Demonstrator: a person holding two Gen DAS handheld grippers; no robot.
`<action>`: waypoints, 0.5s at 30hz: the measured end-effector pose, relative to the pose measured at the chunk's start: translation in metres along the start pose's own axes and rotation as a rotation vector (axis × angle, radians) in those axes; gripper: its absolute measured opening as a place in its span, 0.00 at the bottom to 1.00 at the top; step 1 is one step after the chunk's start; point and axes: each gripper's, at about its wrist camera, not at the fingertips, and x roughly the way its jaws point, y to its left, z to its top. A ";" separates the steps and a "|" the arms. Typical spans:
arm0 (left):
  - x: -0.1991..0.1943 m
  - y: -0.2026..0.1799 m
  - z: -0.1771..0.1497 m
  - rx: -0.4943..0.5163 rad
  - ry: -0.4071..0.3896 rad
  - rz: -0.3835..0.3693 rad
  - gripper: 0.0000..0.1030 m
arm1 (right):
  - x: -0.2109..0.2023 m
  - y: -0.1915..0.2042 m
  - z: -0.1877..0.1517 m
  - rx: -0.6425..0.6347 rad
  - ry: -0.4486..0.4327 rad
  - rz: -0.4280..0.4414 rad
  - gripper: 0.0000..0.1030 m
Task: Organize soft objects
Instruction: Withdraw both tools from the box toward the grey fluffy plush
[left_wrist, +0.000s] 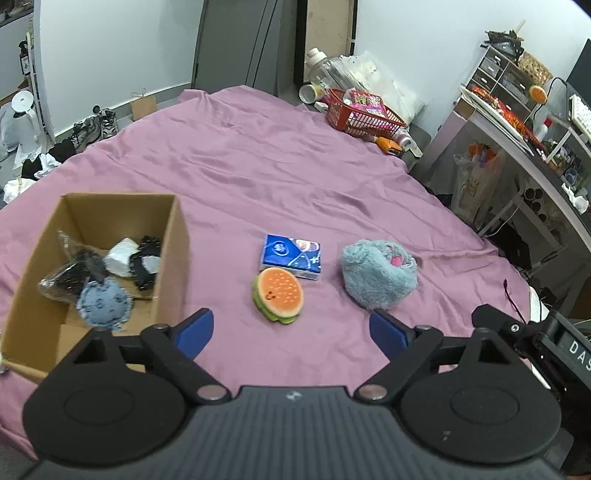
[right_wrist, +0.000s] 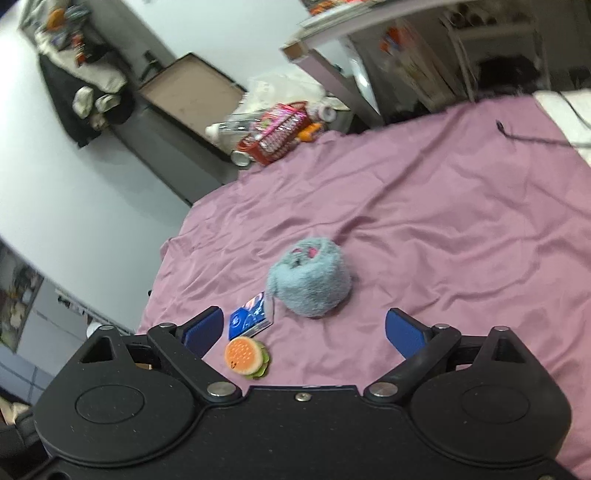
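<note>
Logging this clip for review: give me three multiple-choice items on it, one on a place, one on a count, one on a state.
1. Where does the burger toy lie?
A. in the cardboard box
B. on the sheet beside the tissue pack
C. in the red basket

2. How many soft things lie loose on the purple sheet?
A. three
B. one
C. five

3. How is the left gripper?
A. shut on the burger toy
B. shut, empty
C. open, empty

Key: 1 B, it touches the tissue pack; 2 A, burger toy, tissue pack, fluffy blue toy; 3 C, its fingers stand wide apart.
</note>
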 end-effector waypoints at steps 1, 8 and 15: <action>0.004 -0.004 0.001 0.001 0.002 -0.005 0.84 | 0.003 -0.002 0.002 0.013 0.005 0.004 0.87; 0.033 -0.032 0.008 0.017 0.028 -0.020 0.71 | 0.024 -0.013 0.018 0.044 0.023 0.020 0.79; 0.057 -0.053 0.016 0.009 0.045 -0.035 0.67 | 0.041 -0.027 0.032 0.109 0.022 0.023 0.78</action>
